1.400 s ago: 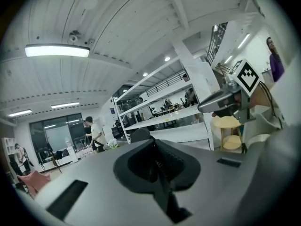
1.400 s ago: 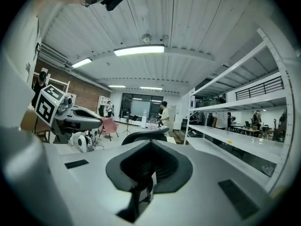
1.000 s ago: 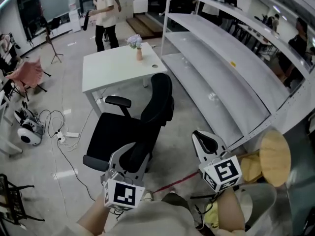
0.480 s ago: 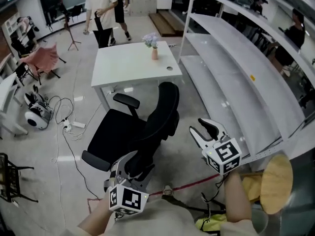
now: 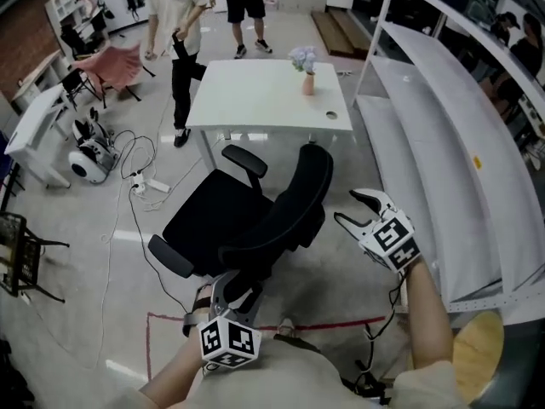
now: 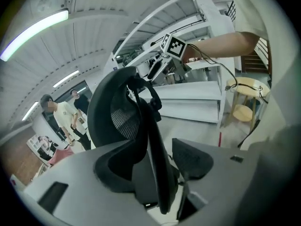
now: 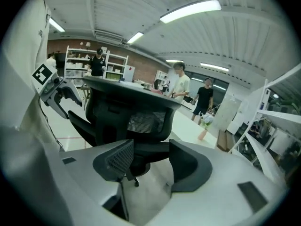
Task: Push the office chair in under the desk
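At lower centre, left gripper [image 5: 224, 285], jaws just narrowed, straddles office chair [image 5: 213, 221] backrest unclamped; right gripper [image 5: 348, 209], jaws just widened, empty.

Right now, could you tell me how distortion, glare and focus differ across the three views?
Head view: fisheye bends the shelving, light is even, office chair sharp. Left gripper view: dark vignette, glaring ceiling light. Right gripper view: same vignette, bright ceiling strip.

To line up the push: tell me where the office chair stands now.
In the head view the office chair stands mid-frame, pulled out in front of the white desk, with the white shelving to its right.
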Demonstrator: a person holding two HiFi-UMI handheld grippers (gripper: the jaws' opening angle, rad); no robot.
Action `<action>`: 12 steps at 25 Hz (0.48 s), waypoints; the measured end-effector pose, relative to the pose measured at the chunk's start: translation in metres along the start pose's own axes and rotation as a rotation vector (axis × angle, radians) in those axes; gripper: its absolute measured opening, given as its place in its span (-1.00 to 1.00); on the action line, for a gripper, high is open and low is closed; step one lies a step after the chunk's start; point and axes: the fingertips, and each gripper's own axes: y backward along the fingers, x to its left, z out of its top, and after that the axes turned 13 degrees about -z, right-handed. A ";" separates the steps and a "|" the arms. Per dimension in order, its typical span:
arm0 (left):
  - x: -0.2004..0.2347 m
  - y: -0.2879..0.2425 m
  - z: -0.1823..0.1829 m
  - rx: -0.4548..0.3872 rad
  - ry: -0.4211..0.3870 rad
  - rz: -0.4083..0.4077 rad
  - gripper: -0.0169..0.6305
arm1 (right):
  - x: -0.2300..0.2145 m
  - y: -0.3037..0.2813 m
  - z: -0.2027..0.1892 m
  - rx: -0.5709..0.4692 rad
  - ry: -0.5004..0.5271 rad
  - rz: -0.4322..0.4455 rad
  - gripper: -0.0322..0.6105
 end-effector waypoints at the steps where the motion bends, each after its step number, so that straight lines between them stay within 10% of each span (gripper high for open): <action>1: 0.002 -0.004 -0.005 0.026 0.002 0.016 -0.19 | 0.000 -0.008 -0.003 0.004 0.029 0.025 -0.14; 12: -0.005 -0.021 -0.016 0.052 0.092 0.005 -0.62 | 0.012 -0.078 -0.031 0.052 0.289 0.245 -0.04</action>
